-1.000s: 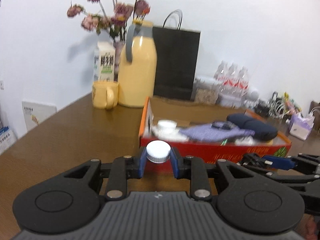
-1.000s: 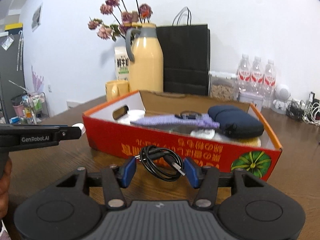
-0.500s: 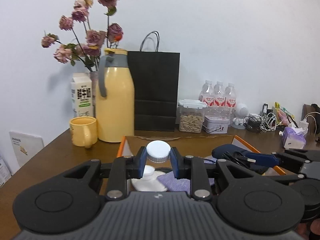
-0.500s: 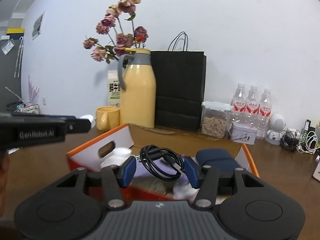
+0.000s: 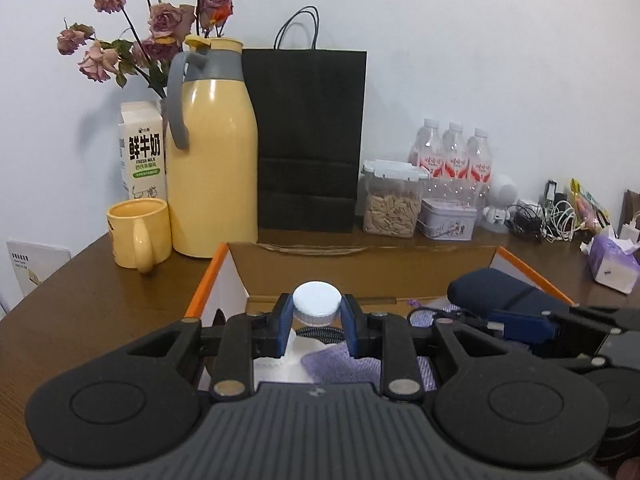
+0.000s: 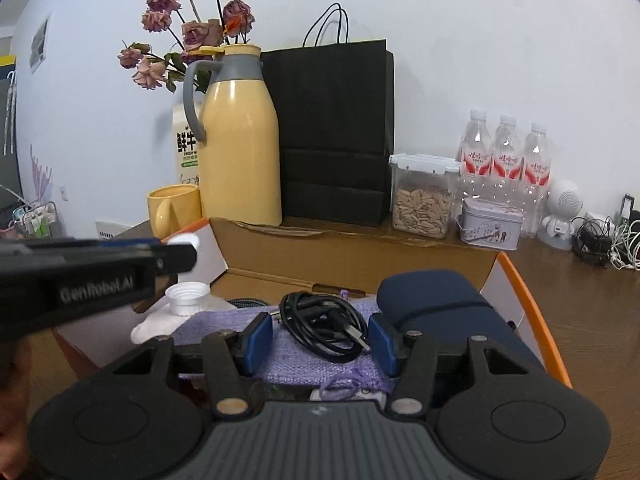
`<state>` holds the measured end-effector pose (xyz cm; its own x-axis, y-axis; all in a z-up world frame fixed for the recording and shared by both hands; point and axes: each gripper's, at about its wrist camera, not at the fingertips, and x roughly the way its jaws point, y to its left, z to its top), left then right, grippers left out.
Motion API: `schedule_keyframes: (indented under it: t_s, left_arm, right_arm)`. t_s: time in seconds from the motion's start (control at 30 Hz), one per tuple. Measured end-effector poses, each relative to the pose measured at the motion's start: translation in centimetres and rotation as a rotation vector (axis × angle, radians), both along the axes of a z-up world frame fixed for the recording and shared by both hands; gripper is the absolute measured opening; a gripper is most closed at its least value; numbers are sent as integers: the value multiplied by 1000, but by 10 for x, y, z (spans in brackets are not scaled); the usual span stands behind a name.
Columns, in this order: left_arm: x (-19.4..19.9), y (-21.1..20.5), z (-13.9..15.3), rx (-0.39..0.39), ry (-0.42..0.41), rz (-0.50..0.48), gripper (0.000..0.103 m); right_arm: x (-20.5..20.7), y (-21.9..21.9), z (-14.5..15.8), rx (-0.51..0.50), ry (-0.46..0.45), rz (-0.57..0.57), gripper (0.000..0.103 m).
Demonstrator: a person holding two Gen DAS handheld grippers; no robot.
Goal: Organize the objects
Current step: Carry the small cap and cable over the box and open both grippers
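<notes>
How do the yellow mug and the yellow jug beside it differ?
The yellow mug is short, open-topped and all yellow, handle included; the yellow jug is much taller, closed by a lid, with a grey collar and grey handle. The mug stands in front of the milk carton; the jug stands beside the black paper bag. Both stand upright on the table.

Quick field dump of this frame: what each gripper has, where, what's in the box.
left gripper: shut on white bottle cap, above the box
right gripper: shut on coiled black cable, above the box
box: orange-rimmed cardboard, open top
in box: purple cloth, navy pouch, white bottle
behind box: yellow jug, black paper bag
</notes>
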<state>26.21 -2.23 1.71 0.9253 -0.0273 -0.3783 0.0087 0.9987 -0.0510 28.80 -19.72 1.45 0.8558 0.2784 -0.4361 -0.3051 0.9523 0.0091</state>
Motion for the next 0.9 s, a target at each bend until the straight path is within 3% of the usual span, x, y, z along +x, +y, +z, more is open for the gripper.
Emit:
schedule_keyframes:
  t_s: [0.1,0.17,0.23,0.27,0.3,0.37,0.53,0.9]
  left_arm:
    - [-4,0,0,12,-12,14,57]
    - [-9,0,2,15,-33,25,71]
    - [-12,1,5,17,-58,46,98]
    - [-15,2,7,18,-75,60,102]
    - [-17,3,8,17,-94,73,103]
    - [-19,6,10,11,-113,87,103]
    - [-19,8,10,3,-113,94,103]
    - [-25,8,11,15,-121,93,103]
  right_arm:
    - [-4,-1,0,-9,-13,-9,55]
    - [-7,-1,0,-12,-20,-16,62]
    - [-10,-1,1,-10,-30,-13,65]
    - [-12,-1,2,-13,-41,-11,70]
    - [-15,0,3,-17,-52,-9,74]
    - [-21,3,4,-38,-90,-15,93]
    - [-27,3,8,-47,-139,-29,103]
    - [-30,-3,6,-47,-138,-60,103]
